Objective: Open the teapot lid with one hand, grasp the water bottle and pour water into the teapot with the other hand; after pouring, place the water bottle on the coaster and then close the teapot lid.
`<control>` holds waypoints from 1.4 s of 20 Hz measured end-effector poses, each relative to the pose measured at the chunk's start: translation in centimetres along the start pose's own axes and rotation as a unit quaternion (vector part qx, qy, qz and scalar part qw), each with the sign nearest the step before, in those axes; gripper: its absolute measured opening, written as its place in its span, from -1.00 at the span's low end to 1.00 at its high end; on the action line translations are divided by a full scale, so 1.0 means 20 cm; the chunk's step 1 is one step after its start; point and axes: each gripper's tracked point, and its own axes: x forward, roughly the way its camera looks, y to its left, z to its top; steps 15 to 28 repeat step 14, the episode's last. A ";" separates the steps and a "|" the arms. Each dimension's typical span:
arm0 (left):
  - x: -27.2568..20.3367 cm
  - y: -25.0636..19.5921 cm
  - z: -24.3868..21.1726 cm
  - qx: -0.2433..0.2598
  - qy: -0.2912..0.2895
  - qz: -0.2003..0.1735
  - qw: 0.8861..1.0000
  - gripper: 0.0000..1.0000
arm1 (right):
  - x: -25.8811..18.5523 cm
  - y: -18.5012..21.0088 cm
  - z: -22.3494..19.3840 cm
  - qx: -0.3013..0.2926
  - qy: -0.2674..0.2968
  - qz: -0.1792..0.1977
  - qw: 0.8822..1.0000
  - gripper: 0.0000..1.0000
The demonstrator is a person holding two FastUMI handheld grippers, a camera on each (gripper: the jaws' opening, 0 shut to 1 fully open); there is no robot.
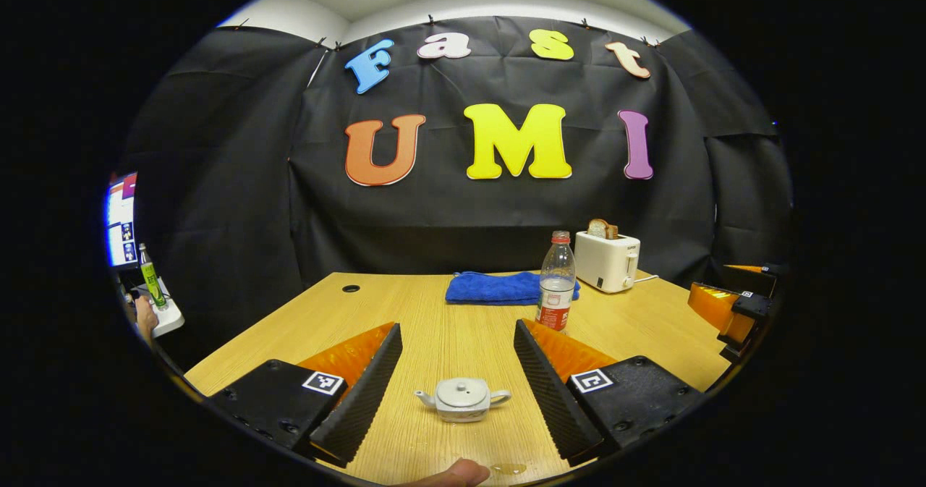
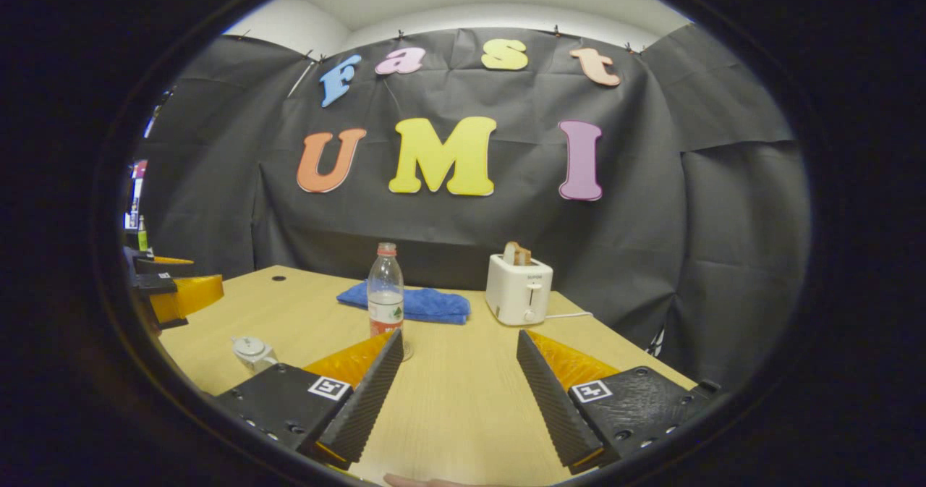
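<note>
The teapot [image 1: 463, 399], lid on, sits on the bench [image 1: 448, 328] between the spread fingers of the left hand-held gripper [image 1: 458, 371], untouched. The water bottle [image 2: 385, 289] stands ahead-left of the right hand-held gripper [image 2: 460, 378], spread wide and empty.

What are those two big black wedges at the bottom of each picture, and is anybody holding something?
Those wedges are the fingers of two grabbing tools that a person holds, one per hand. A camera rides on each. The left gripper looks at a small teapot with its lid on. The right gripper faces a water bottle. On the wooden table there are also a blue cloth and a toaster with bread in it. Both grippers are open, holding nothing.
</note>
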 end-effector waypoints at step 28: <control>0.01 -0.11 0.01 0.038 -0.016 -0.010 0.999 0.95 | 0.11 -0.03 -0.09 0.011 0.030 0.003 0.999 0.90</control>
